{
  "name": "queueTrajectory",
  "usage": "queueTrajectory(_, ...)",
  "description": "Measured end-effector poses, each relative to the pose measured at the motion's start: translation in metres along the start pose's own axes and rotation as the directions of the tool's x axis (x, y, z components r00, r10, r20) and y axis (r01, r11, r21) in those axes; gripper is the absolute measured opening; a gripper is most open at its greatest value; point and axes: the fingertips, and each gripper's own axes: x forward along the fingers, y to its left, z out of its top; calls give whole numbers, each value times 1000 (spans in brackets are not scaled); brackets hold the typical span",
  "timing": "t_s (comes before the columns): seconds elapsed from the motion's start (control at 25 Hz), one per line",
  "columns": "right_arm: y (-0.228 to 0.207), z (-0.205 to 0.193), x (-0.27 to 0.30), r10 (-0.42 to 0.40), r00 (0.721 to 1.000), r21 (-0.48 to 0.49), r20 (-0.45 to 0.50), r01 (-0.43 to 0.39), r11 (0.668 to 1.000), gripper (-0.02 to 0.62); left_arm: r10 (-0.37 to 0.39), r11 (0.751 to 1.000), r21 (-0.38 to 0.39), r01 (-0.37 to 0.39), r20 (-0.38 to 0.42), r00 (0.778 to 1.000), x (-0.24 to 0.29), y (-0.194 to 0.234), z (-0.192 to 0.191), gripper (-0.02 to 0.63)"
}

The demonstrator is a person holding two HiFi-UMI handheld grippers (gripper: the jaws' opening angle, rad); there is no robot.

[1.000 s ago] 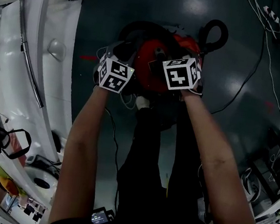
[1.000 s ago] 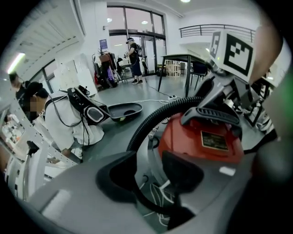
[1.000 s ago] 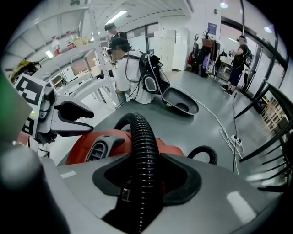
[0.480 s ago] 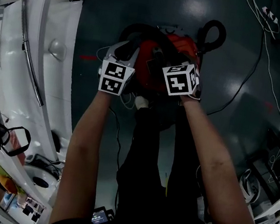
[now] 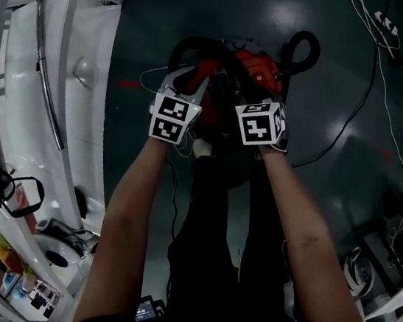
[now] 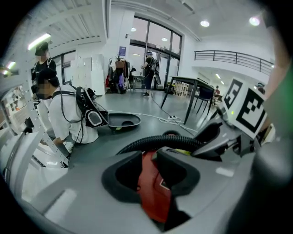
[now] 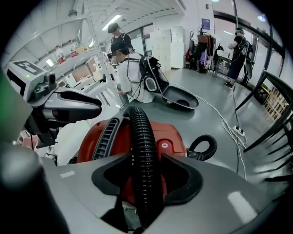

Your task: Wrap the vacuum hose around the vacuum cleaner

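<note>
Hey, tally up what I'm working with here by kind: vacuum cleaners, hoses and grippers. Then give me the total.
Red vacuum cleaner: 1
Black hose: 1
Grippers: 2 (left gripper, right gripper)
Total: 4

Glossy grey floor (image 5: 332, 78) w/ white power strip (image 5: 385, 21) & thin black cable (image 5: 357, 115), white moulded panel (image 5: 76, 102) w/ curved metal rod (image 5: 46, 75) at left, black oval tray (image 6: 122, 121), black-legged table (image 6: 192, 87) beyond.
</note>
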Motion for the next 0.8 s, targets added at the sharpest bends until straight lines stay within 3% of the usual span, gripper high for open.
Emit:
queueTrajectory(0.32,-3,-17,-24,17,1000,11,7,-17,1000,195,4,1000,-31,-4,0,1000,-15,-32,6,106)
queueTrajectory(0.44,-6,-20,-37,27,1000,5,16,-27,1000,184,18,997,-75,-18,3,1000,-23,-43,10,102)
queueTrajectory(0.6,-12,-21,-58,32,999,-12,44,-31,999,97,44,988,-152,-40,26,999,-34,-61,21,71)
queueTrajectory(0.68,-12,-20,-70,37,997,-15,61,-36,999,17,67,981,-182,-66,2,998,-42,-70,23,48)
queueTrajectory(0.8,-7,-16,-94,77,992,-10,104,-77,997,-3,88,972,-216,-91,-21,996,-57,-88,33,26)
